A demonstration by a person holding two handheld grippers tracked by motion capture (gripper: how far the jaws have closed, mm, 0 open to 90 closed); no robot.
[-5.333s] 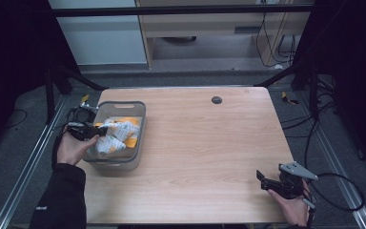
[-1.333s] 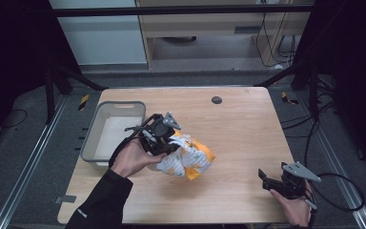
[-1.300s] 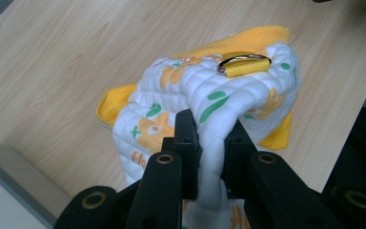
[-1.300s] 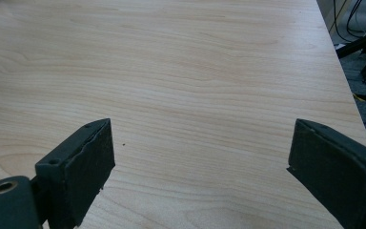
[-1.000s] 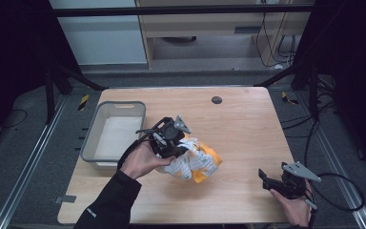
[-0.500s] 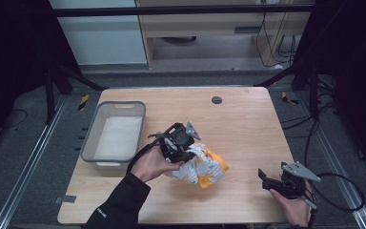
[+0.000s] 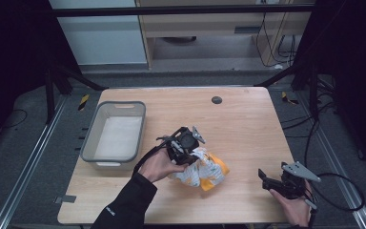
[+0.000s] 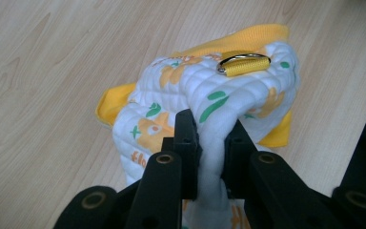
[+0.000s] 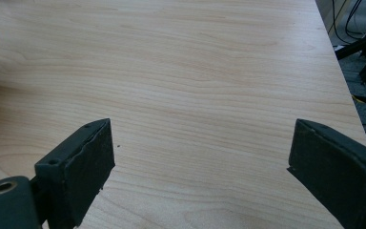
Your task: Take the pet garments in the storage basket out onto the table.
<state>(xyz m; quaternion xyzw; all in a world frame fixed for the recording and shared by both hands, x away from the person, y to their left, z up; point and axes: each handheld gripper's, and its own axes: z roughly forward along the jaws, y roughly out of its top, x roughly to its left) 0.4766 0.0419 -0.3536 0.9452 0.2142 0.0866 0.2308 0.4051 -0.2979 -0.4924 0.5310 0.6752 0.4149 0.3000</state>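
Left gripper [image 7: 190,145]: near the middle of the desk, a little toward the front edge, held in the person's left hand [image 7: 159,164]; its jaws are pinched tight on a fold of the quilted cloth.
Quilted cloth [image 8: 205,95]: a bunched white piece with orange and green prints and a yellow underside; in the high view [image 7: 202,169] it lies against the desk just in front of the gripper, well apart from the bin.
Ring loop: a metal ring [image 8: 243,59] on a yellow strap sits on top of the bundle, on the side away from the jaws.
Grey bin [image 7: 91,138]: a rectangular plastic tub at the left edge of the desk, long side running front to back; inside, only its pale floor shows, nothing lying in it.
Right gripper [image 7: 267,179]: near the front right corner of the desk, held in the person's right hand [image 7: 295,210]; jaws spread wide, nothing between them but bare wood [image 9: 205,86].
Dark round mark [image 7: 216,99]: on the desk near the back edge, right of centre.
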